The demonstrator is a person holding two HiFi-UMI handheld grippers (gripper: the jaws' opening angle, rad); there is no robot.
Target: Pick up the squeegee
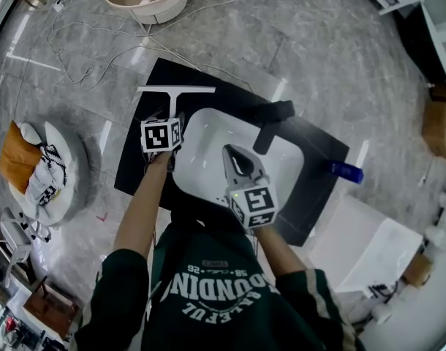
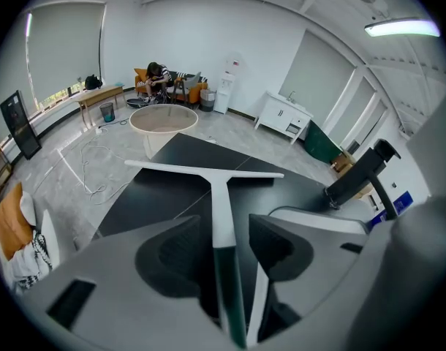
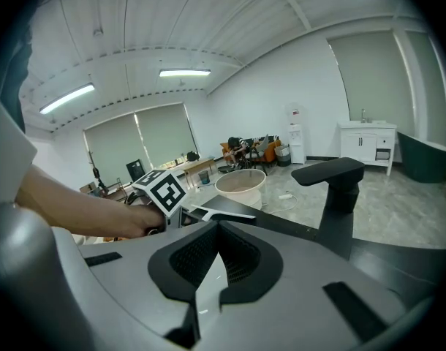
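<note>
Left gripper [image 2: 224, 219] apparently astride squeegee [image 2: 221, 194]

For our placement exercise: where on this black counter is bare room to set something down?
Bare: counter between faucet and blue object. Crowded: left of the sink, where the open left gripper straddles the squeegee.

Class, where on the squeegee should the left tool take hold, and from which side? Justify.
The handle, approached from its free end, opposite the blade. The squeegee lies flat with its narrow handle pointing at the left tool, between its open jaws; the crosswise blade looks too wide.
</note>
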